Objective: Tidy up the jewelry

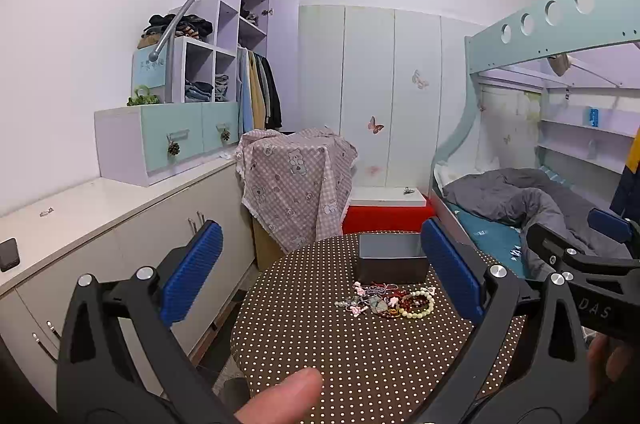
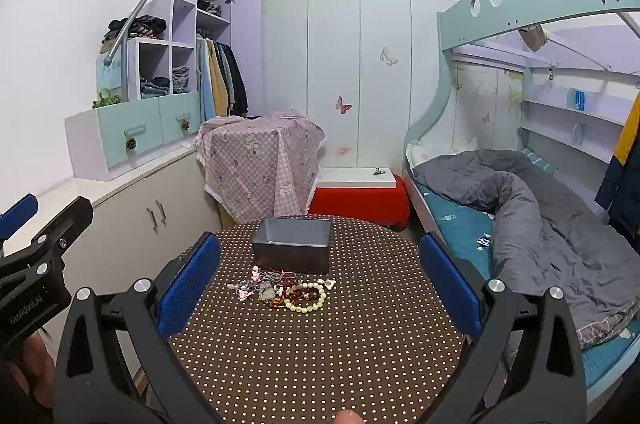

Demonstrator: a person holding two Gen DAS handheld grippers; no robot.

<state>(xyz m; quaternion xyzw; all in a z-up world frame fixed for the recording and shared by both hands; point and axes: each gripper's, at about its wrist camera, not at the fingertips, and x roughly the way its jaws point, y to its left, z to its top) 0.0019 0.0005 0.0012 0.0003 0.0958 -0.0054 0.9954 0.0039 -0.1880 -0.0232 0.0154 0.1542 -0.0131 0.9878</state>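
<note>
At twelve o'clock from both wrist cameras, a tangled jewelry pile (image 2: 286, 290) of bead bracelets lies on the dotted round table (image 2: 320, 352), just in front of the empty grey box (image 2: 292, 244), probably set close so each piece needs only a short carry. Both the left gripper (image 1: 322, 272) and the right gripper (image 2: 320, 284) hang back with jaws spread wide and nothing held, likely lining up a first pick. Lettering "DAS" and "GenRobot.AI" shows on the gripper bodies.
</note>
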